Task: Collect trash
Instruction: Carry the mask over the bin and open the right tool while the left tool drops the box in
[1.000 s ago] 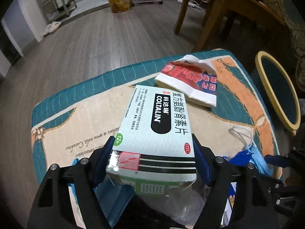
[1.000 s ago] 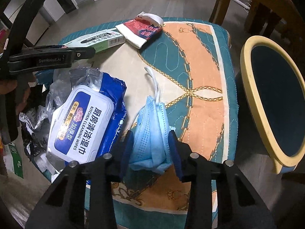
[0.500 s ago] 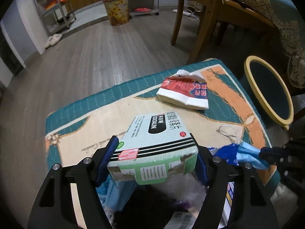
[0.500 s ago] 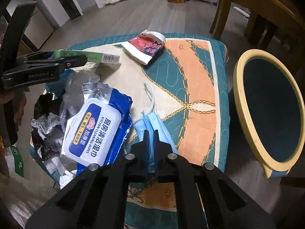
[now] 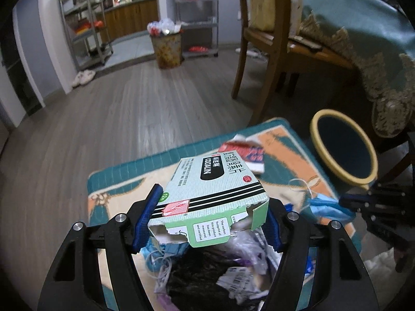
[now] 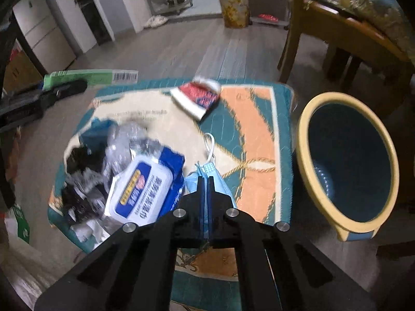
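My left gripper (image 5: 212, 207) is shut on a torn green medicine box (image 5: 218, 176), held in the air above the patterned mat (image 5: 116, 197). The right wrist view shows that box (image 6: 90, 75) at the far left. My right gripper (image 6: 206, 180) is shut on a blue face mask (image 6: 223, 184), whose ear loop (image 6: 210, 145) trails toward the mat (image 6: 254, 134). On the mat lie a blue wipes pack (image 6: 145, 189), a red and white packet (image 6: 199, 96) and crumpled plastic with black wrappers (image 6: 83, 160). A yellow-rimmed blue bin (image 6: 302, 140) stands right of the mat.
A wooden chair (image 5: 272, 46) and a table under a teal fringed cloth (image 5: 363, 41) stand behind the bin (image 5: 317, 140). Across the wood floor are a full waste basket (image 5: 167, 49), metal shelves (image 5: 83, 26) and white slippers (image 5: 83, 76).
My right gripper's jaws shut on the face mask and lifted it off the mat. My left gripper rose and tilted up with the medicine box in it.
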### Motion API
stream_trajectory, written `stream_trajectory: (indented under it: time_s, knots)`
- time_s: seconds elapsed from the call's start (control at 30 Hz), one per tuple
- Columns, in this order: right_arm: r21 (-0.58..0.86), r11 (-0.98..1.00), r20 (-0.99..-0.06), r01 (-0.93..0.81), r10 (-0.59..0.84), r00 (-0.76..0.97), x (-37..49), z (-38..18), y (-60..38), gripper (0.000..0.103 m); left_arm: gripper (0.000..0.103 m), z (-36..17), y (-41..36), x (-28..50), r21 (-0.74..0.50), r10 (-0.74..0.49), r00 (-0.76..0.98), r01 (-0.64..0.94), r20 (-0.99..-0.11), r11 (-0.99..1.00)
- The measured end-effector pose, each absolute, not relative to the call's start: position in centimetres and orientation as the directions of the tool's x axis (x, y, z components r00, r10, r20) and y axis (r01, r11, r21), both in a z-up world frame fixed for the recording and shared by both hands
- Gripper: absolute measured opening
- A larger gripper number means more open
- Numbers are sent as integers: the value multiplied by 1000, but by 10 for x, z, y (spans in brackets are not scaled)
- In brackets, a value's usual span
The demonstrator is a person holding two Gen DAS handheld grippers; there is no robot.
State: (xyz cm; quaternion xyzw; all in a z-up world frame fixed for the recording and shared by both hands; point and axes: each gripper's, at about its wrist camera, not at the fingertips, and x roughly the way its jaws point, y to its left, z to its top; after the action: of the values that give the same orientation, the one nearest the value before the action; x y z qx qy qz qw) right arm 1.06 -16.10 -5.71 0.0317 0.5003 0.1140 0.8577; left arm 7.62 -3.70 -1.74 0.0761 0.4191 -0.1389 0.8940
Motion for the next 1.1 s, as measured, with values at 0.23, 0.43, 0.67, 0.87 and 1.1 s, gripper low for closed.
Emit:
stream_trajectory:
  time_s: [0.23,0.43,0.67,0.87,1.1]
  knots:
    - [222,969,-795,-110,245,555,11,-16,-191,1,70,-1,-58,66,4,-241,631,360,-737,933]
    - [181,972,-829,-147,232,509,17,-31,-199,2,70,-7,-78,72,13,-250,617,389,-746,921]
    - [188,962,-920,-198,243,309,23,-105,-170,33,70,-18,-81,78,11,-247,599,394,-761,919]
    - [147,964,-955,-221,197,222,24,-139,-154,33,70,-22,-76,84,-4,-254,588,392,-768,920]
    - [158,972,-937,-176,203,284,28,-117,-169,7,70,-23,-77,88,-26,-272,585,393,-764,919]
